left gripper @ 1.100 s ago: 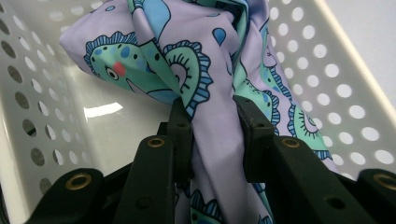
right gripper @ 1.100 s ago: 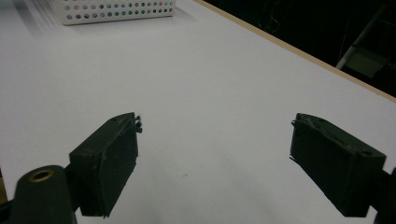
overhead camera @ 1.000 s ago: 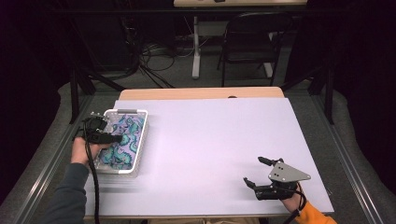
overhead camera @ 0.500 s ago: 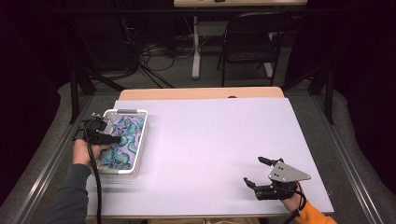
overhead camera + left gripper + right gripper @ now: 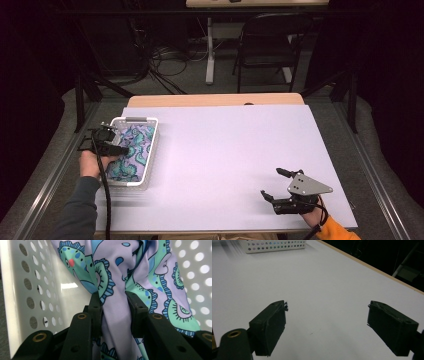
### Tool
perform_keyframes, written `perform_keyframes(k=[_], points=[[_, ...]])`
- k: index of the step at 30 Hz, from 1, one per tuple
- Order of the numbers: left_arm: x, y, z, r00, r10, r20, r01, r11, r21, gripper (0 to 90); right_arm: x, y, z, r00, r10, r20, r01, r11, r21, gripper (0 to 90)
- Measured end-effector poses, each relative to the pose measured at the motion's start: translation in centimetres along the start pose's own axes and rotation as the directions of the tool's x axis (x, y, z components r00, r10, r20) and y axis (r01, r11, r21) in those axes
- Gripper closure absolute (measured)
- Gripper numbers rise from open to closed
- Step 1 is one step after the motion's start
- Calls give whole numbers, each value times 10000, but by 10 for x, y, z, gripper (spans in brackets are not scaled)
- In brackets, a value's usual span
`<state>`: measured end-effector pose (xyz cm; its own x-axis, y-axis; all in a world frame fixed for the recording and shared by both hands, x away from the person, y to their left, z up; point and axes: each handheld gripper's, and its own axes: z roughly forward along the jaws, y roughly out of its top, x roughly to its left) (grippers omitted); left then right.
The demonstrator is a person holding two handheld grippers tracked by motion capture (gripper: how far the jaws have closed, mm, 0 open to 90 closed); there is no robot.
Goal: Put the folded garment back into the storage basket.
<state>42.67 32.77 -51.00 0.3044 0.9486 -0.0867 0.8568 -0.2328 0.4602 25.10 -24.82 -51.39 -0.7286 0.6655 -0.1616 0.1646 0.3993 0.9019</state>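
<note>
My left gripper (image 5: pixel 120 149) reaches into the white basket (image 5: pixel 150 165) at the table's left edge, and its jaws are pinched on a fold of the patterned cloth (image 5: pixel 131 152) that lies inside. In the left gripper view the cloth (image 5: pixel 117 302) bunches between the two black jaws, with the basket's perforated wall (image 5: pixel 35 290) close on both sides, so I have little room sideways there. My right gripper (image 5: pixel 272 184) rests near the table's (image 5: pixel 225 145) front right corner, jaws spread wide with nothing between them. Between basket and right gripper I see bare white tabletop. A chair (image 5: pixel 265 50) stands beyond the far edge.
</note>
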Motion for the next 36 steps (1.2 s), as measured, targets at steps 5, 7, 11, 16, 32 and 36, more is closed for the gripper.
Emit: perform_keyframes(k=[5, 7, 11, 16, 32, 36], points=[[-1, -1, 5, 9997, -182, -174, 185, 9996, 211, 685, 0, 0, 0, 10000, 16, -4, -16, 10000, 36, 145], [-1, -1, 5, 9994, -245, -248, 252, 9993, 283, 684, 0, 0, 0, 10000, -26, 29, 26, 10000, 3, 145], [-3, 0, 6, 9983, -327, -492, 343, 9989, 323, 671, 0, 0, 0, 10000, -42, 22, 42, 10000, -16, 145], [-2, 0, 8, 9968, -420, -683, 444, 9985, 334, 624, 0, 0, 0, 10000, -47, -9, 47, 10000, -6, 145], [-11, 3, -36, 9946, 724, -744, -757, 9962, -430, 294, 0, 0, 0, 10000, -2, -7, 2, 10000, 8, 145], [-14, 2, -45, 9946, 914, -483, -951, 9923, -799, 210, 0, 1, 0, 10000, -11, -3, 11, 10000, 3, 145]])
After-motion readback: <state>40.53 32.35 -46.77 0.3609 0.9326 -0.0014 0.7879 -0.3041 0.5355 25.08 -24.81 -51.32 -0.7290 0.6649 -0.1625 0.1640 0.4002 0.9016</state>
